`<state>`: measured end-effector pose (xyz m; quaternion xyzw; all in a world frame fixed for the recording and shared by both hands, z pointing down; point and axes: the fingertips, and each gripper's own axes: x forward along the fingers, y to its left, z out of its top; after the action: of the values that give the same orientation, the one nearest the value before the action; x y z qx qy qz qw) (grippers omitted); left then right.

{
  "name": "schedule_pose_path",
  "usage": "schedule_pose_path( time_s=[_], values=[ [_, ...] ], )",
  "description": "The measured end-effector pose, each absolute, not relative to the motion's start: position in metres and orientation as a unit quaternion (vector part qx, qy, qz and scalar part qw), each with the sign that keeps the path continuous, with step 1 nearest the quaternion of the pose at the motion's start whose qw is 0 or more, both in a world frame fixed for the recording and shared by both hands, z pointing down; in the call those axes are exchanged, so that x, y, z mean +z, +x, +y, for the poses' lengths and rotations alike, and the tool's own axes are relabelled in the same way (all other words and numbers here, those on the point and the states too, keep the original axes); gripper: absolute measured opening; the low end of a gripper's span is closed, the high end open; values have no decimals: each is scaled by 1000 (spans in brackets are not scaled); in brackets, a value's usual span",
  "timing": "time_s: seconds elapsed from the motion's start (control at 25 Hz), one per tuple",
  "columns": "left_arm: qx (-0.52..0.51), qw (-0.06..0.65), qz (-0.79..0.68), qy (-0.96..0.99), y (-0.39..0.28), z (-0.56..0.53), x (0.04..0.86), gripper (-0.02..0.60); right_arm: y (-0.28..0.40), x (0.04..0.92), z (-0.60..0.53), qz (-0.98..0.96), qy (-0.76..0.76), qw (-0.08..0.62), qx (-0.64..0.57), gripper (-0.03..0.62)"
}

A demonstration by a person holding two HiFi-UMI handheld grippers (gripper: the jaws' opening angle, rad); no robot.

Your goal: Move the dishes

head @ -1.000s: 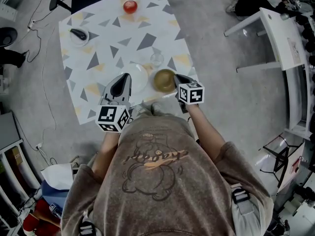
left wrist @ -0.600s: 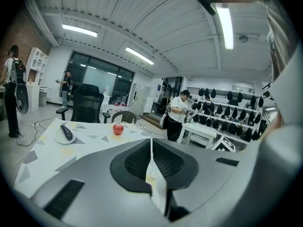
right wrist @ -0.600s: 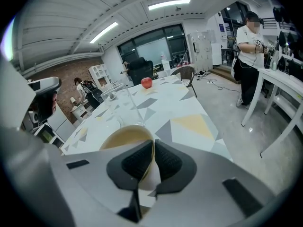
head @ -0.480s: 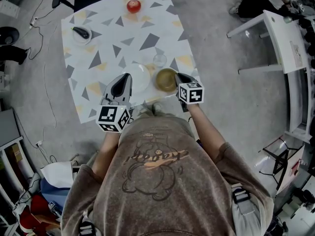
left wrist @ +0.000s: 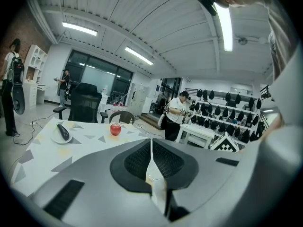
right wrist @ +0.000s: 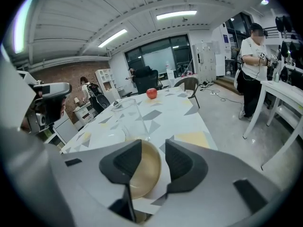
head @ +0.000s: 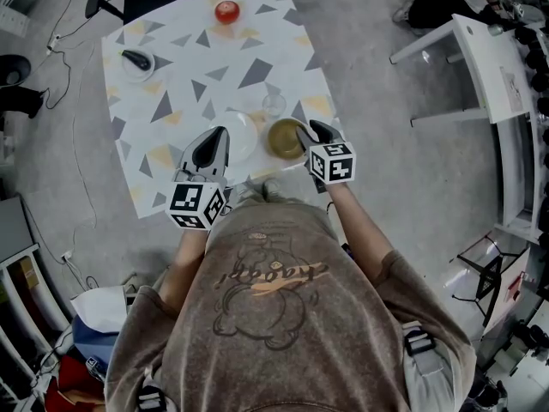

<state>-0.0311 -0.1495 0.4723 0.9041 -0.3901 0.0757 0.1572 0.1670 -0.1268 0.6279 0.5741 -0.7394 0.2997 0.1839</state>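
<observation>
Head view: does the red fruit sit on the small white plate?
No, the red fruit sits bare on the table, well apart from the small white plate, which holds a dark object.

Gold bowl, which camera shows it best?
The head view: nearly the whole gold bowl shows from above. The right gripper view shows only part of it; the left gripper view shows none.

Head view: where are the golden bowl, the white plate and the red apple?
golden bowl (head: 282,139), head view, on its inside.
white plate (head: 240,134), head view, on its bare middle.
red apple (head: 226,11), head view, on its top.
</observation>
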Motion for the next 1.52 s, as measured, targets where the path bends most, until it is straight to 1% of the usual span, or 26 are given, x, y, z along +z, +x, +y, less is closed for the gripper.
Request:
schedule_pose_path(
  time_s=[0.16, 0.84, 1.12, 1.2, 1.36, 1.52],
  values=[
    [71, 150, -385, 908, -27, -150, 466, 28, 166, 600, -132, -754, 575, 161, 274, 170],
    [48, 97, -363, 925, -9, -143, 420, 28, 150, 445, -120, -813, 569, 48, 118, 167],
    [41, 81, -374, 923, -12, -141, 409, 28, 133, 424, -107, -824, 562, 46, 55, 99],
    [39, 77, -380, 921, -15, -142, 408, 28, 134, 418, -106, -819, 572, 37, 37, 61],
    [36, 75, -392, 916, -21, -144, 411, 28, 134, 414, -107, -813, 581, 24, 24, 6],
    [37, 70, -406, 910, -28, -145, 415, 28, 131, 422, -109, -813, 581, 26, 34, 6]
  ],
)
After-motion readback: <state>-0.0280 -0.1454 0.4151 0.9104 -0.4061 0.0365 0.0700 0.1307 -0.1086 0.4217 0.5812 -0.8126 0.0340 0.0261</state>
